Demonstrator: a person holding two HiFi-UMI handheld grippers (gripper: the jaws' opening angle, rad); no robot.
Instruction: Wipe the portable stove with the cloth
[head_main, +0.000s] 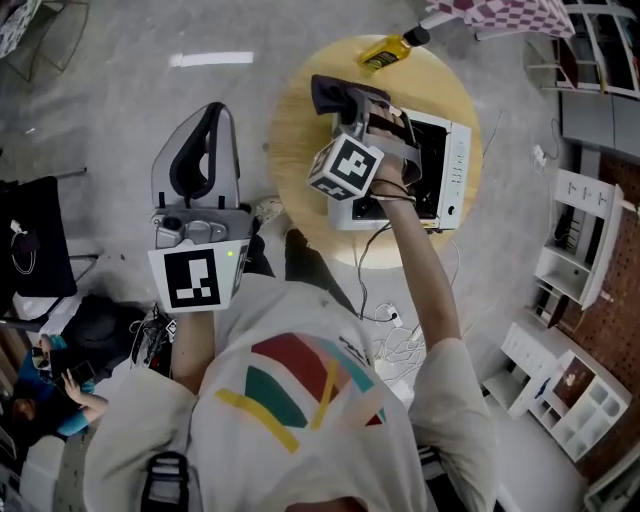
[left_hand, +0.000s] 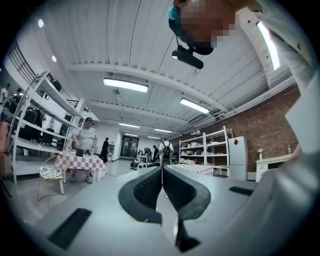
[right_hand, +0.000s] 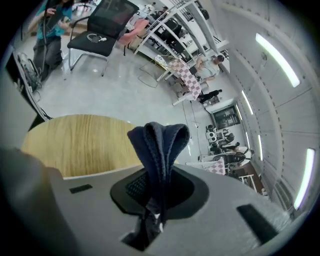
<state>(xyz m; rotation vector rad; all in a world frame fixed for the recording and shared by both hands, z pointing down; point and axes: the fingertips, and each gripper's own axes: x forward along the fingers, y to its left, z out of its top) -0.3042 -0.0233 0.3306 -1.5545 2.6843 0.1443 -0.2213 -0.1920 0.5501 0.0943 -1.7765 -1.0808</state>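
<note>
The white portable stove (head_main: 455, 160) with a black top sits on a round wooden table (head_main: 300, 150). My right gripper (head_main: 345, 105) hovers over the stove's left end, shut on a dark blue cloth (head_main: 333, 93). In the right gripper view the folded cloth (right_hand: 160, 145) stands up between the jaws, with the table's wooden top (right_hand: 75, 145) behind it. My left gripper (head_main: 212, 112) is held up to the left of the table, over the floor. Its jaws (left_hand: 162, 187) are shut together with nothing in them and point out into the room.
A yellow bottle (head_main: 385, 52) lies at the table's far edge. Cables (head_main: 400, 345) trail on the floor by the table. White shelf units (head_main: 580, 240) stand at the right, a black chair (head_main: 35, 235) and a seated person (head_main: 50, 390) at the left.
</note>
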